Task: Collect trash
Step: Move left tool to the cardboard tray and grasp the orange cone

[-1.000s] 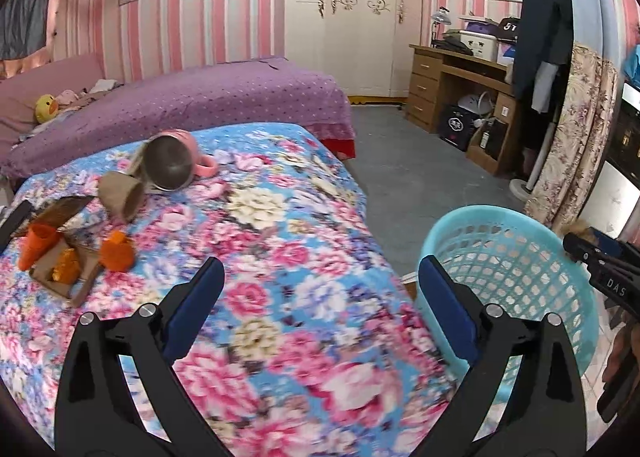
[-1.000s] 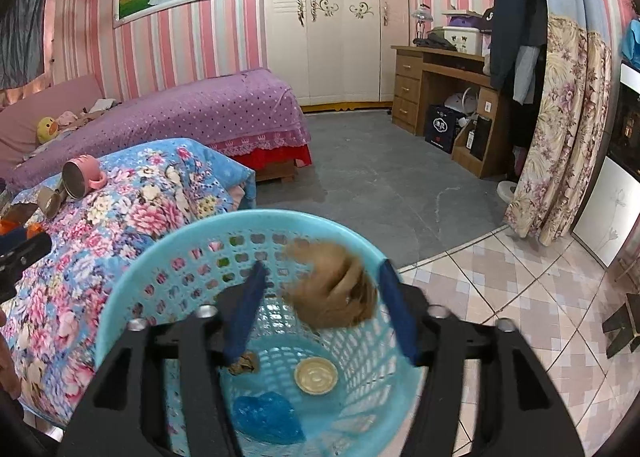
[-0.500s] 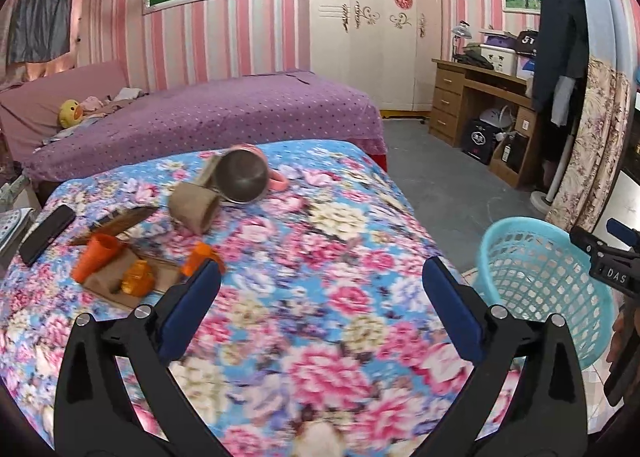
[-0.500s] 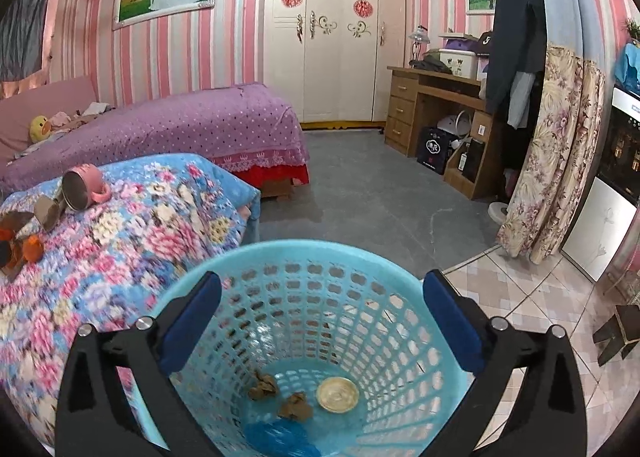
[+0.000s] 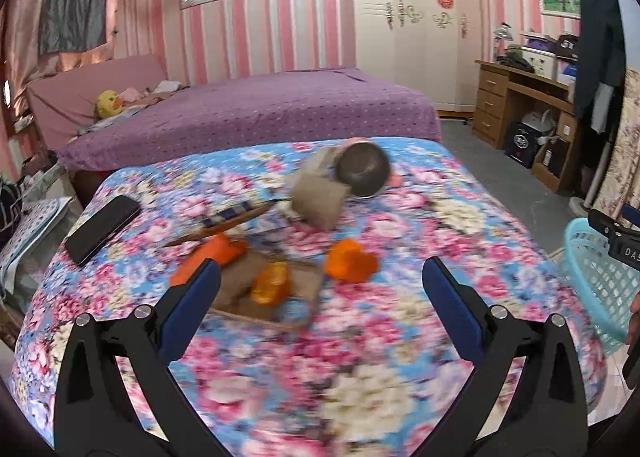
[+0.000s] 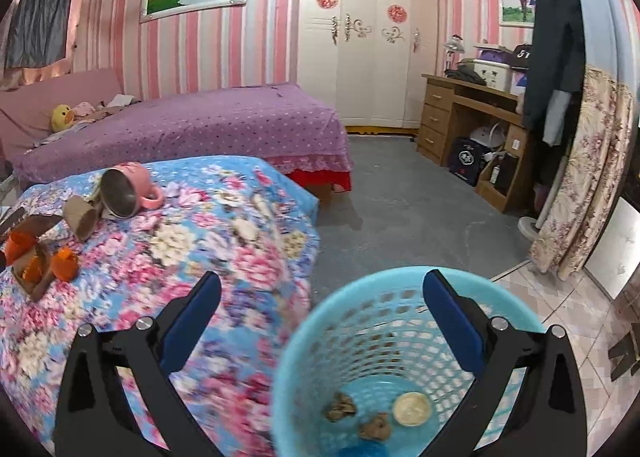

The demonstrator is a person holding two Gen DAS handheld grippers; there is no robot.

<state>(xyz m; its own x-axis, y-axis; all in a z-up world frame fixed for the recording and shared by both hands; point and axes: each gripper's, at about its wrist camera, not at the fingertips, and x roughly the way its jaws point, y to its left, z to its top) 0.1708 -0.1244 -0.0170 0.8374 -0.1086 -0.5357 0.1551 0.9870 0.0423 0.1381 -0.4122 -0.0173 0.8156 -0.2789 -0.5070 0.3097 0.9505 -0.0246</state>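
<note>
Your left hand-held gripper [image 5: 320, 293] hangs over the flowered bedspread [image 5: 400, 337] with its blue pads spread wide and nothing between them. Just past the tips, at about 12 o'clock, lies a flat piece of cardboard [image 5: 308, 281] with an orange scrap [image 5: 272, 283] on it; another orange scrap [image 5: 208, 257] sits at its 10 o'clock edge, and a third [image 5: 350, 261] lies on the cloth at 1 o'clock. Farther out at 12 o'clock a brown paper cup [image 5: 320, 199] lies on its side, touching a tipped pink mug [image 5: 362, 171]. A dark phone [image 5: 102, 227] rests near the bed edge at 10 o'clock. This view is blurred, so finer detail of the scraps is hard to tell.

Your right hand-held gripper [image 6: 322, 315] is also spread wide and empty, held above the near rim of the blue basket [image 6: 384, 309], which stands on the floor just beside the bed. In the basket bottom you can see two brown crumpled bits [image 6: 340, 407], a round pale lid [image 6: 412, 409] at their 3 o'clock, and something blue [image 6: 364, 449] at the lower edge. In that view the remaining trash on the bed lies far off at 9 o'clock.
</note>
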